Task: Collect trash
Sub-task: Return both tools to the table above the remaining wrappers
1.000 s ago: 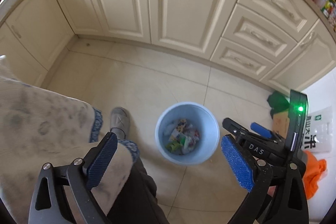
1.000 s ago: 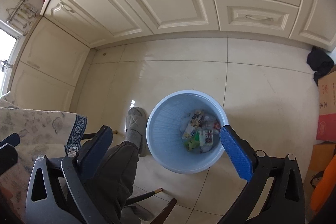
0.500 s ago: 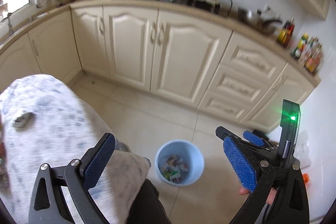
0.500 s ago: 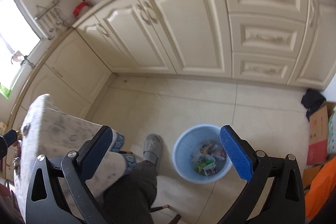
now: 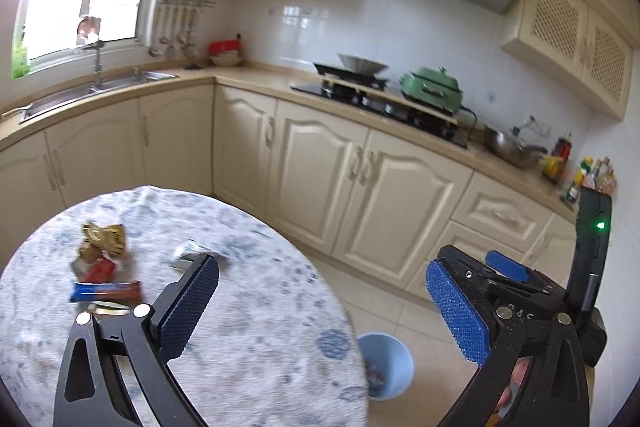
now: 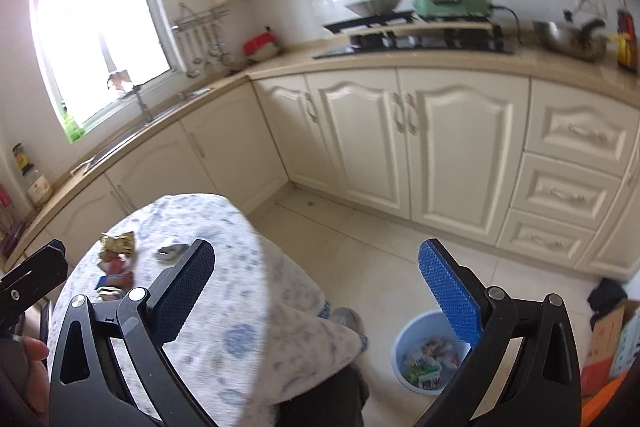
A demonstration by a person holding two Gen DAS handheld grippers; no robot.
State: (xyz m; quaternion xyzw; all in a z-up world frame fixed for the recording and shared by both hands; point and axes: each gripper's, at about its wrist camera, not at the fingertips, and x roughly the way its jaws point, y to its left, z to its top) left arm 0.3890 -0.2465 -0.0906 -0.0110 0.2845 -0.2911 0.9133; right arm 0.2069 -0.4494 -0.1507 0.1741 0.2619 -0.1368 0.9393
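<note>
Left gripper [image 5: 320,303]: blue-padded fingers spread wide, nothing between them, hanging over the near edge of the bench.
Right gripper [image 6: 318,291]: fingers likewise spread and empty; it shows in the left wrist view just right of the left gripper's right finger.
Change: a second ago both cameras looked straight down at the bin; now they are tilted up and face the bench and kitchen. I judge a drop is finished and the next pick is starting.
Round bench under a white-and-blue flowered cloth [image 5: 256,311]: beneath and ahead of the left fingers.
Blue-and-brown snack bar wrapper [image 5: 106,291]: one, lying flat just left of the left finger.
Red packet [image 5: 98,269]: one, just beyond the bar.
Crumpled gold foil wrappers [image 5: 105,237]: a small heap farther left; count unclear through blur.
Silver-white wrapper [image 5: 190,255]: one, just past the left fingertip.
Flat pale piece [image 5: 108,309]: one, nearest the finger's base.
Round pale-blue plastic bin [image 6: 430,355]: one, on the floor below the right gripper's right finger, holding several colourful wrappers.
Remaining: at least five pieces on the bench, so the task looks partly done.
</note>
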